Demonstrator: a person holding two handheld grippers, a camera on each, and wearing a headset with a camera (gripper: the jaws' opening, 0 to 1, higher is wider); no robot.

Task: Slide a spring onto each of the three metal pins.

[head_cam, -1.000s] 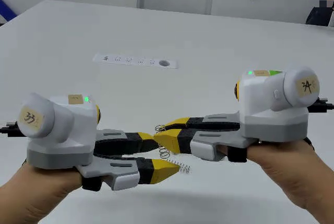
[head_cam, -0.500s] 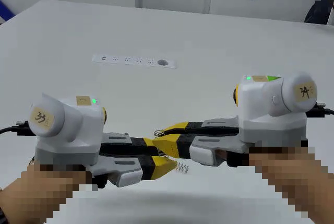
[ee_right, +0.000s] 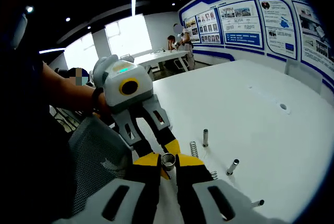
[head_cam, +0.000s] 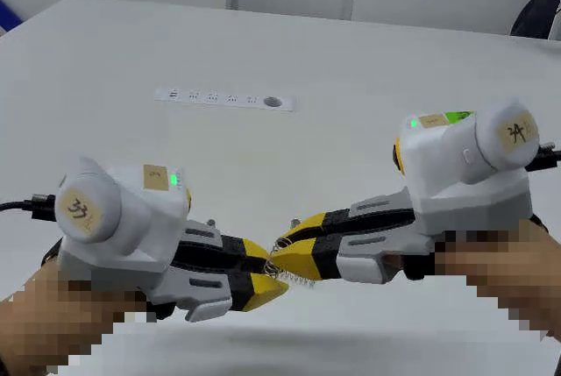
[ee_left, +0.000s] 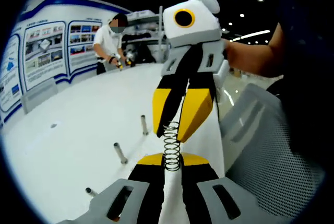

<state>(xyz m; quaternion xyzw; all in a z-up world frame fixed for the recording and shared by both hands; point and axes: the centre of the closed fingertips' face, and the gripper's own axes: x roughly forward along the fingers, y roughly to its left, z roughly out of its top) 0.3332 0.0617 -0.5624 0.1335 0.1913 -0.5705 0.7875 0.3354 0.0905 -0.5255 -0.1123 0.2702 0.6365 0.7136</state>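
One thin wire spring [ee_left: 171, 145] spans the tips of both grippers above the white table [head_cam: 289, 157]. My left gripper [ee_left: 168, 162] is shut on its near end. My right gripper [ee_right: 168, 164] is shut on the other end, where the spring [ee_right: 168, 160] shows end-on as a ring. In the head view the left gripper [head_cam: 267, 275] and right gripper [head_cam: 282, 251] meet tip to tip, the spring [head_cam: 298, 278] just below them. Three short metal pins [ee_right: 205, 138] [ee_right: 233, 166] [ee_right: 257, 203] stand bare on the table beyond. Two loose springs [ee_right: 193, 148] [ee_right: 214, 174] sit beside them.
A white power strip [head_cam: 226, 100] lies farther back on the table. A grey mesh chair [ee_left: 266, 145] is at the near edge. A person [ee_left: 112, 41] works at a distant table. Wall display boards [ee_right: 245, 18] stand behind.
The left gripper's jaws have closed and both grippers have drawn together tip to tip. The spring that lay by the left gripper's lower jaw is now held between the two tips.
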